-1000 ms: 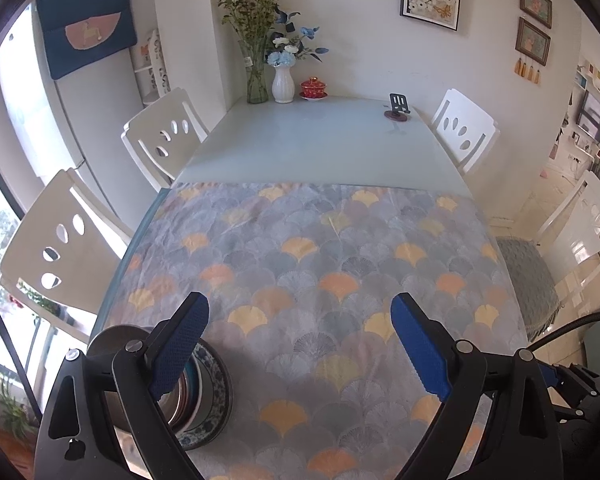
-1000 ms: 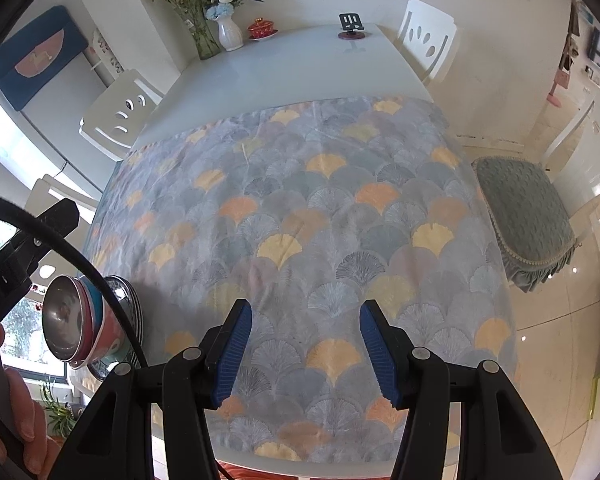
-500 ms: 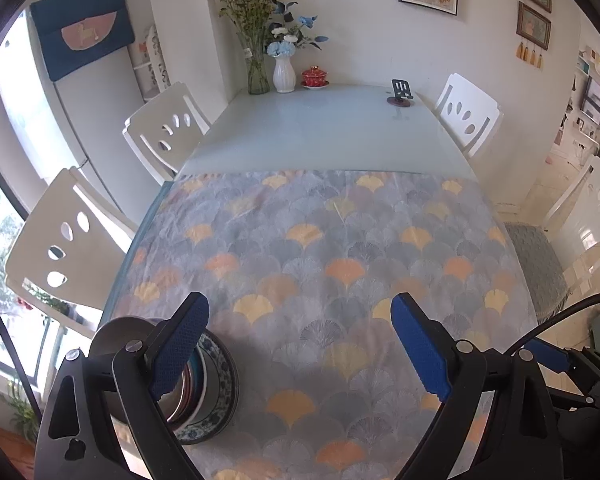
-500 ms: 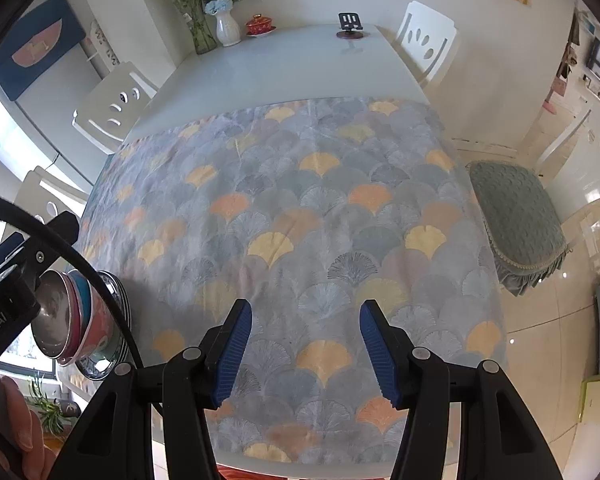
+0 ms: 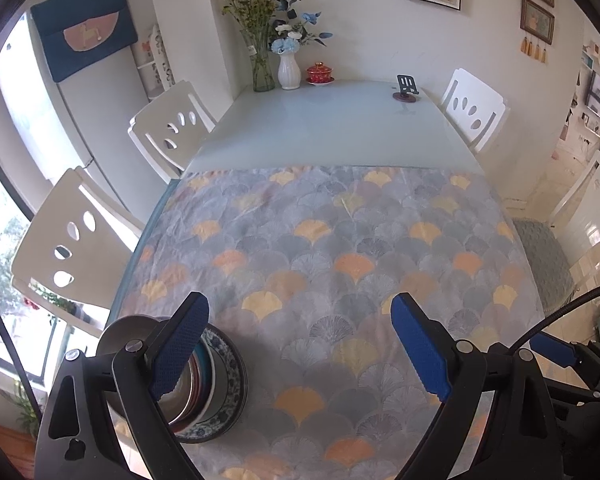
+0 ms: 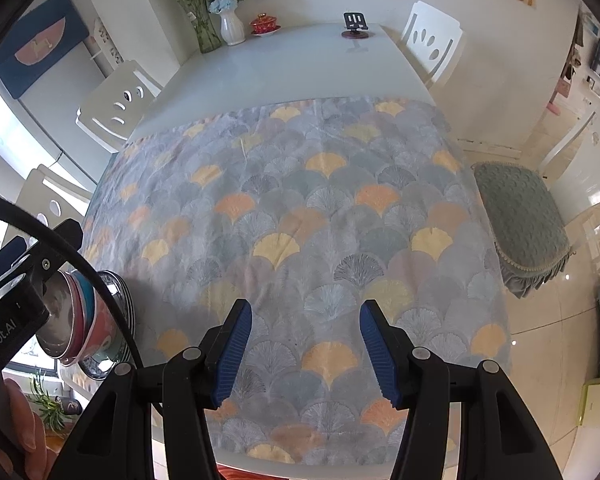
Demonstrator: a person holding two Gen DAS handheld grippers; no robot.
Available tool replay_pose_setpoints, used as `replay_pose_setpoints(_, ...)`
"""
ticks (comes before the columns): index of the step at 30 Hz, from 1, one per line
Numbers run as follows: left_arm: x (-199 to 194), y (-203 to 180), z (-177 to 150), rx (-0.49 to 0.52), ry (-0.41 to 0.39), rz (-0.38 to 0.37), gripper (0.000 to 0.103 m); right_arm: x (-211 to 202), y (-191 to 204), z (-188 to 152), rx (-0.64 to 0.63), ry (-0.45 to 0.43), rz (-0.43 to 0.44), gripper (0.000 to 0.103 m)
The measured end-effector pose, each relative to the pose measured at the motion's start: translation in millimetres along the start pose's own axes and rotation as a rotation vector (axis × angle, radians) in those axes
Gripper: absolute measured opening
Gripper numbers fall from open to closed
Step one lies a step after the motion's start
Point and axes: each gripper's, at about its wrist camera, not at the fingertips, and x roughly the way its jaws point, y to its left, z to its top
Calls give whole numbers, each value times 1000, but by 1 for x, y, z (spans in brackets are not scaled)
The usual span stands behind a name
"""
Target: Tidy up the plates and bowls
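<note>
Where the patterned tablecloth (image 5: 332, 264) reaches the near left corner of the table, we see the stack of plates and bowls (image 5: 204, 384): a steel bowl on top, coloured bowls nested under it, and a blue-and-white plate at the bottom. From the right wrist view the same stack (image 6: 88, 320) sits at the left edge of the cloth, partly hidden behind the body of the other tool and a black cable.

Our left gripper (image 5: 296, 348) hangs just above the stack with its jaws spread wide; one blue pad (image 5: 180, 344) overlaps the steel bowl in the picture, but we cannot tell whether it touches, and the other pad stands well apart over bare cloth. Our right gripper (image 6: 306, 352) hovers over the near middle of the cloth with its jaws parted about halfway and nothing between them.

Farther out, the bare glass tabletop (image 5: 324, 128) carries a glass vase of dried stems (image 5: 260, 68), a white vase of blue flowers (image 5: 289, 70), a red lidded cup (image 5: 319, 73) and a small dark phone stand (image 5: 406, 88). White chairs (image 5: 168, 132) stand around the table.
</note>
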Motion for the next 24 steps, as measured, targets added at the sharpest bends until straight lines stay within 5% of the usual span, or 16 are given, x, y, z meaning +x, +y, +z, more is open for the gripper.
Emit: replay_pose_setpoints(24,-2,1,-3,-12,6,-1,92,-1,6,2,-22,1,19,54)
